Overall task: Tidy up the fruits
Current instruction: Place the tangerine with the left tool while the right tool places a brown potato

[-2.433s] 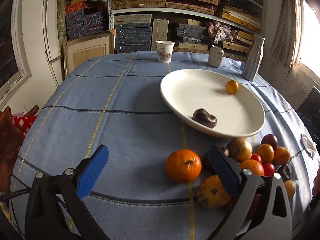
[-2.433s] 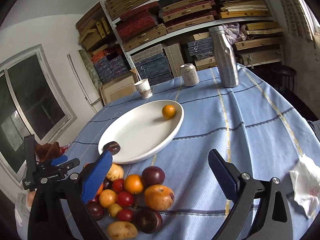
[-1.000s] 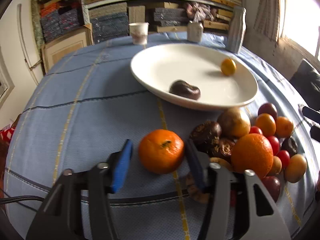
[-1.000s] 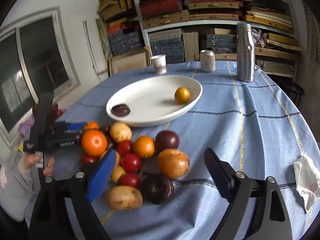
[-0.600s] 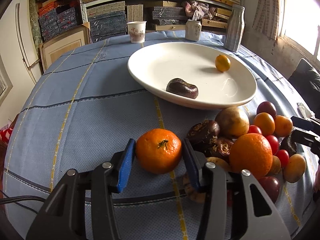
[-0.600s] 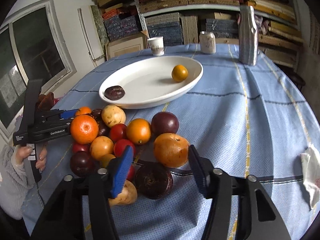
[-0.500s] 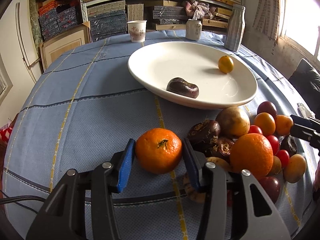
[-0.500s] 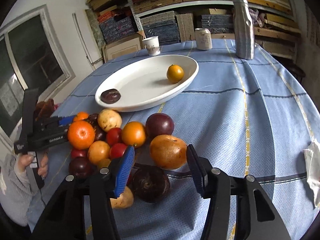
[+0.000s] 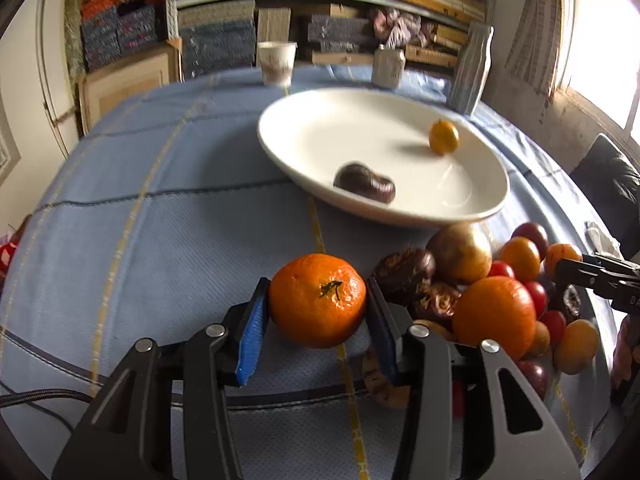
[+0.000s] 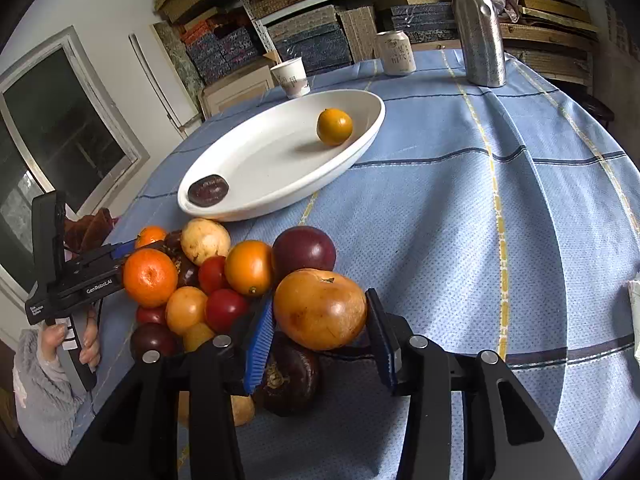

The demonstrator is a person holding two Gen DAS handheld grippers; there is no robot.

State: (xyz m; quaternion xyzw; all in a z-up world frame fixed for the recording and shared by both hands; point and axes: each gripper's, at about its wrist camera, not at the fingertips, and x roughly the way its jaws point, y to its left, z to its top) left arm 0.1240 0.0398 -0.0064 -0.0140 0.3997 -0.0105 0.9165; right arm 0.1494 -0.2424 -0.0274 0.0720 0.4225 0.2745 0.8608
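Observation:
My left gripper [image 9: 316, 320] is shut on an orange mandarin [image 9: 318, 300] just above the blue tablecloth. My right gripper [image 10: 320, 332] is shut on a large orange-brown fruit [image 10: 320, 314] at the near edge of the fruit pile [image 10: 224, 276]. The white oval plate [image 9: 320, 120] lies beyond, holding a dark wrinkled fruit [image 9: 364, 183] and a small yellow-orange fruit [image 9: 443, 137]. In the right wrist view the plate [image 10: 260, 160] shows behind the pile, and the left gripper [image 10: 116, 258] comes in from the left. The pile [image 9: 500, 292] lies to the right of the mandarin.
A paper cup [image 9: 276, 63], a can [image 9: 387, 67] and a metal bottle [image 9: 469, 70] stand behind the plate. A crumpled white tissue [image 10: 634, 300] lies at the right table edge. Shelves of boxes fill the back wall. A window is at the left.
Both grippers closed: the left on the mandarin, the right on the large orange-brown fruit. The left has lifted the mandarin slightly and the right moved in close to the pile.

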